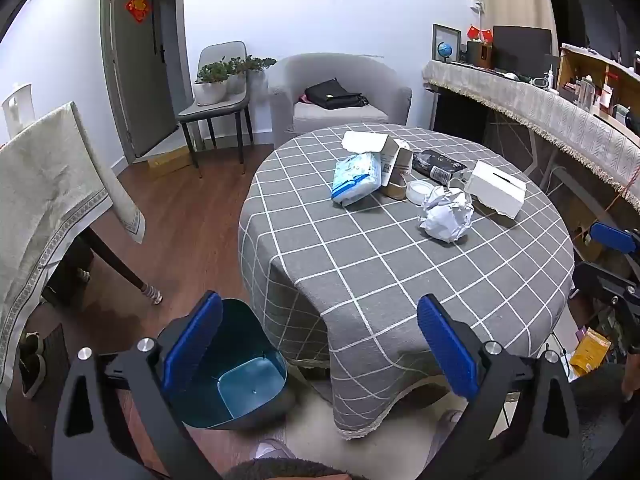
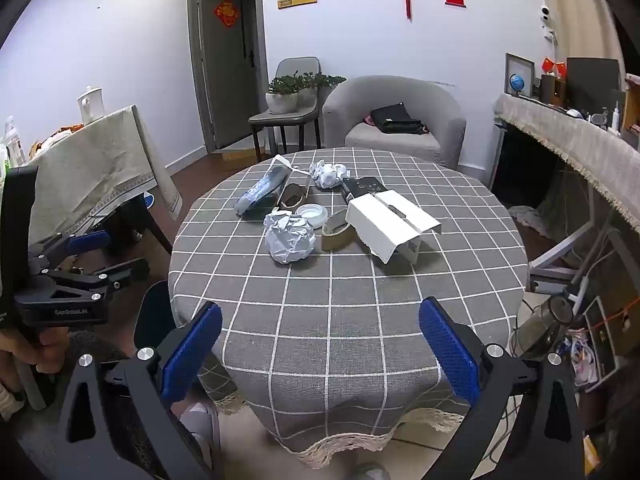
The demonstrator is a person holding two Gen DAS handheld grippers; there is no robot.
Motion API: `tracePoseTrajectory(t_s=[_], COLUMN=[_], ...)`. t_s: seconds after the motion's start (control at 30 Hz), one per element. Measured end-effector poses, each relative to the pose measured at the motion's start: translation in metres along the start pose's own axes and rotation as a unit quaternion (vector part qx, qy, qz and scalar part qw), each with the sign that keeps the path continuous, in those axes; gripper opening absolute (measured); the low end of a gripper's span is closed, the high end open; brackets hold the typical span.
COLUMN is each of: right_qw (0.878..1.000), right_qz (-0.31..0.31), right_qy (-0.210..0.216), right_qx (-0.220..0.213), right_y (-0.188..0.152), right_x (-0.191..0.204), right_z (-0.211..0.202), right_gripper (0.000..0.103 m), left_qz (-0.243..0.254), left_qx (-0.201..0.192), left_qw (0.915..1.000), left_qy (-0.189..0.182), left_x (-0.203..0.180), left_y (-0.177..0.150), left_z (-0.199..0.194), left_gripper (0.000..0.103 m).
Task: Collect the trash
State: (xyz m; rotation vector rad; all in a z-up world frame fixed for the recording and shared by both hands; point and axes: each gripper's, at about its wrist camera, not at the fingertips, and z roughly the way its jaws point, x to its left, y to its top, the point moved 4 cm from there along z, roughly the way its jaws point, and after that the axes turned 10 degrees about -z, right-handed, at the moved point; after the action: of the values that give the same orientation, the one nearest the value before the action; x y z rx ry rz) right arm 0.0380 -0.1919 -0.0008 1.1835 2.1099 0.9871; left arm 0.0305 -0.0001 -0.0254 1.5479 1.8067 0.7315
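A round table with a grey checked cloth [image 1: 380,280] [image 2: 340,320] holds the trash: a crumpled white paper ball [image 1: 446,216] [image 2: 290,238], a second smaller paper ball [image 2: 328,175], a blue-white wipes pack [image 1: 356,178] [image 2: 262,192], a white box [image 1: 496,188] [image 2: 390,220], a black packet [image 1: 438,164] [image 2: 362,188], a tape roll [image 2: 338,234] and a white lid [image 1: 418,192] [image 2: 312,214]. A blue trash bin [image 1: 240,372] stands on the floor left of the table. My left gripper [image 1: 320,356] is open, held over the table's near edge and the bin. My right gripper [image 2: 320,358] is open above the table's near edge.
A grey armchair [image 1: 340,92] with a black bag stands behind the table, a chair with potted plants [image 1: 218,84] to its left. A cloth-covered side table [image 1: 52,184] is at the left, a long cluttered counter [image 1: 560,108] at the right. Wooden floor lies between the two tables.
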Motion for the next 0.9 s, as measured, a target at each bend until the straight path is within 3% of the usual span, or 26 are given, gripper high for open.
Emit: tracePoseTrajectory(t_s=[0.9], right_qw=[1.000], right_qz=[0.004], right_qy=[0.002], right_qx=[-0.001], right_y=[-0.0009], right_x=[-0.0026], right_z=[-0.0001], right_gripper=[0.100], left_qz=[0.005], left_qx=[-0.004], left_qw=[1.0000], left_qy=[0.002], left_x=[-0.0033], left_y=[0.0018], left_z=[-0.0036], left_gripper=[0.099])
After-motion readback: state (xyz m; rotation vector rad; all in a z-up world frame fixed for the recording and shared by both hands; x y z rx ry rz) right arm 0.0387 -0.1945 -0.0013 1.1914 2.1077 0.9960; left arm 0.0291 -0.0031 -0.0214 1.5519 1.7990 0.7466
